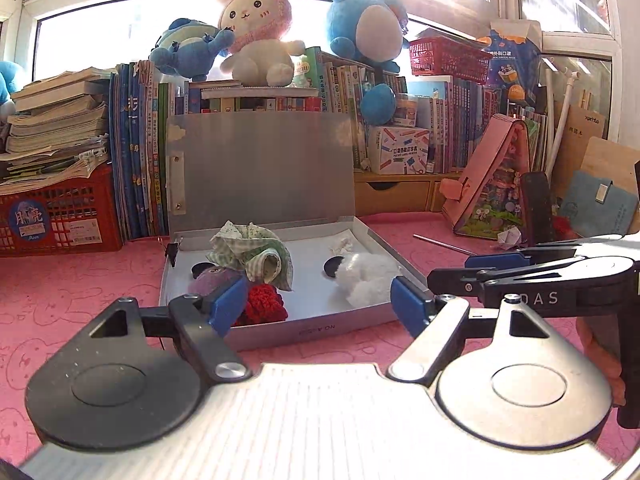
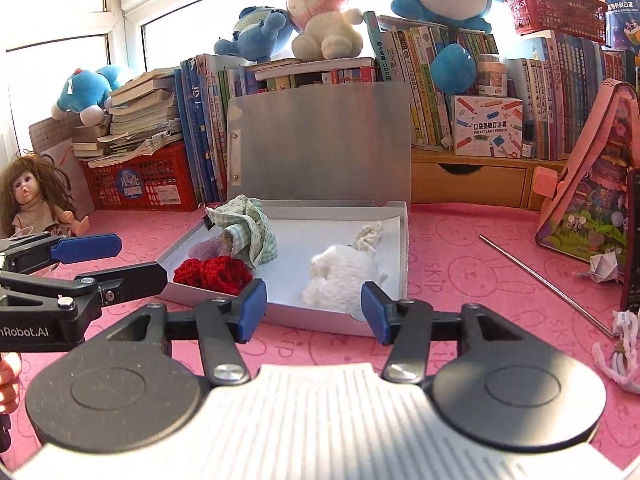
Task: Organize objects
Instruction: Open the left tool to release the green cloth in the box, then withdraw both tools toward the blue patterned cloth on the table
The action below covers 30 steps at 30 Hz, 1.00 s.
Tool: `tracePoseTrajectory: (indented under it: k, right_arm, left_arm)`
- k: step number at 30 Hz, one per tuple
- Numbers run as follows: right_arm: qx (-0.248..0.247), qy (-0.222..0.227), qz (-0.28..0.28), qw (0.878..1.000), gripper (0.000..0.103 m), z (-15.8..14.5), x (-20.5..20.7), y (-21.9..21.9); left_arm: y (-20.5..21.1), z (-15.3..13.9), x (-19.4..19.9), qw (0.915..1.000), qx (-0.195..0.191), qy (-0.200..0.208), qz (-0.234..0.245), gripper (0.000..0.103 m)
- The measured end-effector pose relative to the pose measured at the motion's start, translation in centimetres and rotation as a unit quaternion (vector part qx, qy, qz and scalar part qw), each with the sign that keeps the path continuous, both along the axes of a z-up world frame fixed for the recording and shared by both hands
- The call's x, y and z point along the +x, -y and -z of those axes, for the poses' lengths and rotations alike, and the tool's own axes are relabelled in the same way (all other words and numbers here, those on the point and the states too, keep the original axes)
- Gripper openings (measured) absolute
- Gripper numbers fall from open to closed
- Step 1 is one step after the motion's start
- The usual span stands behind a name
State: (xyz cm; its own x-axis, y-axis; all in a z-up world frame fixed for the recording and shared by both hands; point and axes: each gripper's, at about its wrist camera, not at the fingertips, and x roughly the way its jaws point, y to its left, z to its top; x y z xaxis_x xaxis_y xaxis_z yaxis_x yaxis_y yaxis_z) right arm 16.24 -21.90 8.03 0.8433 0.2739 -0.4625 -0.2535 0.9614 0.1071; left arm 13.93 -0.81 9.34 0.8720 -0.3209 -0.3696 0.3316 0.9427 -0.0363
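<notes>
While both jaws gape empty, one box (image 1: 280,330), four soft items, one doll (image 2: 34,200).

Lilac knitted toy (image 2: 208,249) mostly hidden behind green checked cloth (image 2: 249,236); white cable bundle (image 2: 624,354) cut off at right edge.

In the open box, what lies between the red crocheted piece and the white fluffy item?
Only bare box floor separates the red crocheted piece from the white fluffy item, clearest in the right wrist view.

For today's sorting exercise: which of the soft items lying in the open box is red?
The red knitted piece, at the box's front-left corner. The others are a white fluffy item, a green checked cloth and a purple one.
</notes>
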Motion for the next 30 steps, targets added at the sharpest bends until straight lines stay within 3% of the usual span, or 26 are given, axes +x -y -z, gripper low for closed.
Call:
tracePoseTrajectory:
  k: [12, 30]
  right_arm:
    - [-0.006, -0.001, -0.007, 1.0, 0.068, 1.8, -5.0, -0.1]
    - [-0.019, -0.019, -0.019, 0.999, 0.069, 4.7, -10.3, -1.0]
  left_arm:
    - [0.3, 2.4, -6.3, 0.9999, 0.01, 0.001, 0.008, 0.083]
    - [-0.9, 5.8, -11.4, 0.9995, 0.001, -0.03, -0.008, 0.083]
